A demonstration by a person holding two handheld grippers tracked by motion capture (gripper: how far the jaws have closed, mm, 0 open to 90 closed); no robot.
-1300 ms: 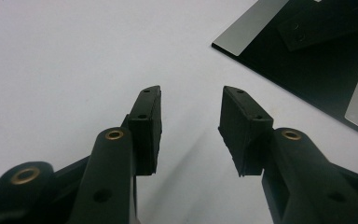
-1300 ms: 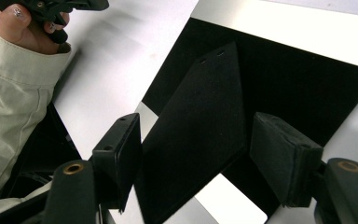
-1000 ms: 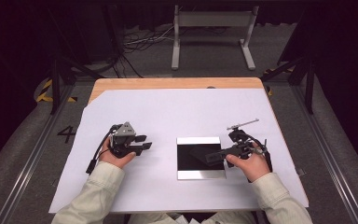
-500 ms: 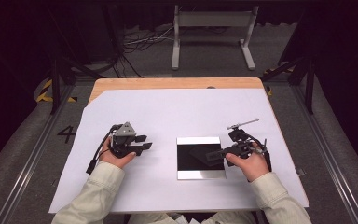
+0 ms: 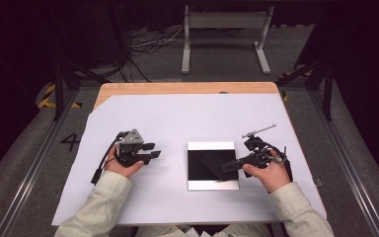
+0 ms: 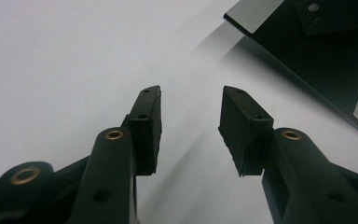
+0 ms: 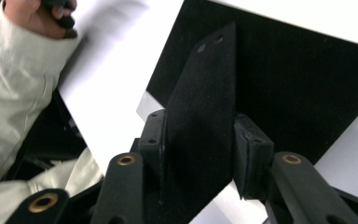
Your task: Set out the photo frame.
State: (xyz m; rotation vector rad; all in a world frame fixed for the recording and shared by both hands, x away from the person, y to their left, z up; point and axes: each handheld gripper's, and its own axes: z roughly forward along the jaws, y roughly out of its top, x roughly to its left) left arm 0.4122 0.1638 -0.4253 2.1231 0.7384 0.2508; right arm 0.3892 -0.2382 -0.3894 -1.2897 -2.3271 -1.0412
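The jaws of the right gripper (image 7: 200, 154) have just been closing, and a flat black plate (image 7: 205, 121) with 2 small holes near its far end is now seen between them, the pads drawn in against its 2 long edges; compared with a second ago, when the jaws stood wide, the plate is judged to be newly gripped, so the pick-up step appears to be done and a lift is likely what comes next. In the high view the plate (image 5: 216, 163) is seen just ahead of the right gripper (image 5: 232, 165), lying over the black square tray (image 5: 212, 185) with its pale rim, which sits directly beneath and in front of the jaws. The left gripper (image 6: 189, 126) is held with its jaws well apart and nothing between them, above the bare white sheet (image 6: 65, 56); the tray corner (image 6: 261, 23) is seen ahead and to 1 side of it. By count: 2 grippers, 1 black plate, 1 tray, 1 white sheet covering the wooden table (image 5: 177, 89), and 2 hands in pale sleeves.
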